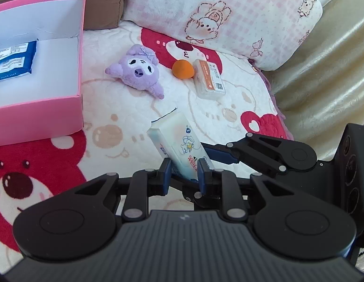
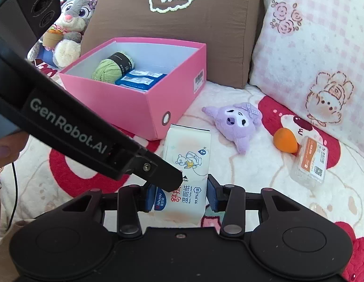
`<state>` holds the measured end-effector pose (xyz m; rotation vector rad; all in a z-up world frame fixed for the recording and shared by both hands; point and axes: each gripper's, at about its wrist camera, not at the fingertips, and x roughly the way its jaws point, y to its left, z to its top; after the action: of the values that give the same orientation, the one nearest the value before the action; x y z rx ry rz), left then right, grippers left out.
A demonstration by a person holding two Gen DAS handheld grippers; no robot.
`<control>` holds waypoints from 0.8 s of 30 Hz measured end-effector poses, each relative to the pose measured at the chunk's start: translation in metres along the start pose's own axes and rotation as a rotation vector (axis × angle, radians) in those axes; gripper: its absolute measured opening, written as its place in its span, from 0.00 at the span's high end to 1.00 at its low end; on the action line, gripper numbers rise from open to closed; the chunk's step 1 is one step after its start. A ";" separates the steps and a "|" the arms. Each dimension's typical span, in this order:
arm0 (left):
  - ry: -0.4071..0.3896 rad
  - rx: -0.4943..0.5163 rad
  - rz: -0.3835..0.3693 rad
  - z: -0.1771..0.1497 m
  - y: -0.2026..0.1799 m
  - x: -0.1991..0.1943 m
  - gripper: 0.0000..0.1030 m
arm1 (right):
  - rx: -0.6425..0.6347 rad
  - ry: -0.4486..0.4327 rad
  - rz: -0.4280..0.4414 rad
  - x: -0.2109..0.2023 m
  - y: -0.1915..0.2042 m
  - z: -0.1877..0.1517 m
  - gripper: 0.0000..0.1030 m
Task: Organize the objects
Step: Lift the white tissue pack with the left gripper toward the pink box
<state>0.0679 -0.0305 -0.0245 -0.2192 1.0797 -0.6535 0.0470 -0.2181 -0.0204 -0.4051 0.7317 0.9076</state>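
Both my grippers, left (image 1: 184, 172) and right (image 2: 179, 196), pinch the wipes pack (image 2: 186, 164) between nearly closed jaws, while ahead yarn (image 2: 111, 67) already sits in the box (image 2: 135, 103), and plush (image 2: 236, 122), sponge (image 2: 285, 143) and case (image 2: 308, 164) remain out.

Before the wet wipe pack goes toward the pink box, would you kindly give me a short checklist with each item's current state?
1. Left hand-held gripper clamps the white soft wet wipe pack at its edge: ok.
2. Right hand-held gripper closed across the pack's width: ok.
3. Pack lifted clear of the bear-print blanket: cannot tell.
4. Open pink cardboard box has free floor beside the green yarn ball and blue packets: ok.
5. Purple plush toy and orange sponge lie off the path to the box: ok.
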 end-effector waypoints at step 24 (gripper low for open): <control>-0.017 0.065 0.027 0.003 -0.004 -0.070 0.77 | -0.137 -0.097 -0.043 -0.039 0.049 0.031 0.55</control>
<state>0.0477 0.0072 0.0312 -0.1533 1.0421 -0.6604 0.0032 -0.1937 0.0279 -0.4927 0.5722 0.9331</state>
